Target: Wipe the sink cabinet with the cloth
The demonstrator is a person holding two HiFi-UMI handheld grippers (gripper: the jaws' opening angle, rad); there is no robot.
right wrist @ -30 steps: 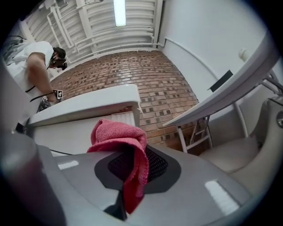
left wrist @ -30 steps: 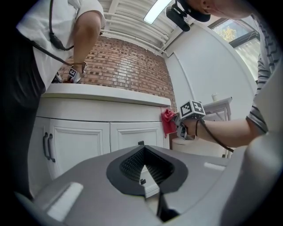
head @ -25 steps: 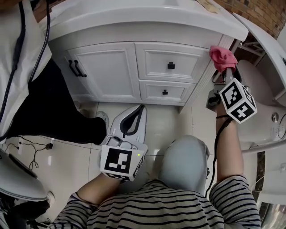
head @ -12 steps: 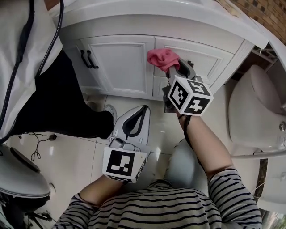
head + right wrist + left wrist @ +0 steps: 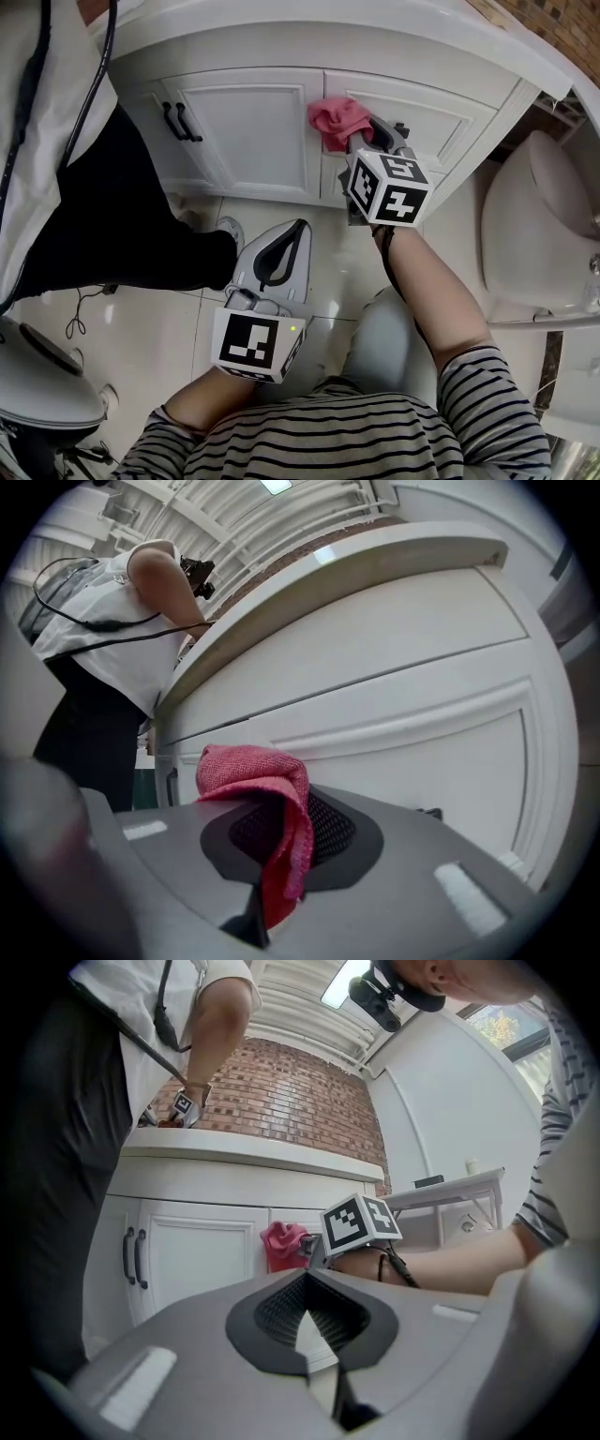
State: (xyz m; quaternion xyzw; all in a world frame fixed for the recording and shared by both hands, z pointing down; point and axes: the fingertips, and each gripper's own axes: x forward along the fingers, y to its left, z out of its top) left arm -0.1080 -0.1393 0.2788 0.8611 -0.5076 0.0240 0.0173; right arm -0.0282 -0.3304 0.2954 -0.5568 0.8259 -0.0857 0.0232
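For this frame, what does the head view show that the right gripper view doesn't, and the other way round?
Head view only: the left tongs held low above the floor tiles, the toilet, and the wearer's striped sleeves. Right gripper view only: a close look at the right tongs shut on a fold of the pink cloth. Both: that cloth at the white sink cabinet front, and a standing person in a white top.

The cloth (image 5: 336,117) is at the cabinet (image 5: 248,141) front, the left gripper (image 5: 286,239) before it, a person (image 5: 103,216) left, a toilet (image 5: 534,234) right.
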